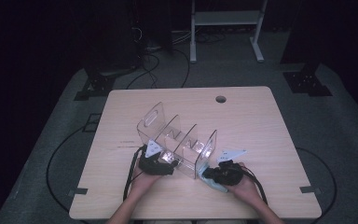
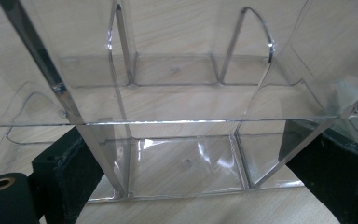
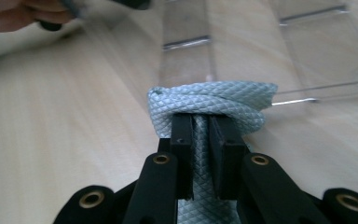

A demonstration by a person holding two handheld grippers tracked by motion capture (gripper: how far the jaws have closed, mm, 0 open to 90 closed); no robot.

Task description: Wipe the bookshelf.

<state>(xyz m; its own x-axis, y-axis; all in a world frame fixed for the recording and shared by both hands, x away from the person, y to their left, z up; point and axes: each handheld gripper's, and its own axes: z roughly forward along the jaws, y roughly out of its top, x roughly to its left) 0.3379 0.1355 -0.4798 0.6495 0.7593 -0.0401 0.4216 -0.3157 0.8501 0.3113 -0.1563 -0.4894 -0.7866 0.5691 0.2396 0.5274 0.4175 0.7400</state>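
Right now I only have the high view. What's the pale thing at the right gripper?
Observer: A grey-blue cloth with a diamond weave. The right gripper is shut on a fold of it.
Operator: And the other hand?
Observer: The left gripper has its jaws on either side of a section of the clear acrylic organizer. I can't tell if the pads press on it.
Operator: Anything inside it?
Observer: The compartments in the left gripper view are empty, and the wooden table shows through the floor.
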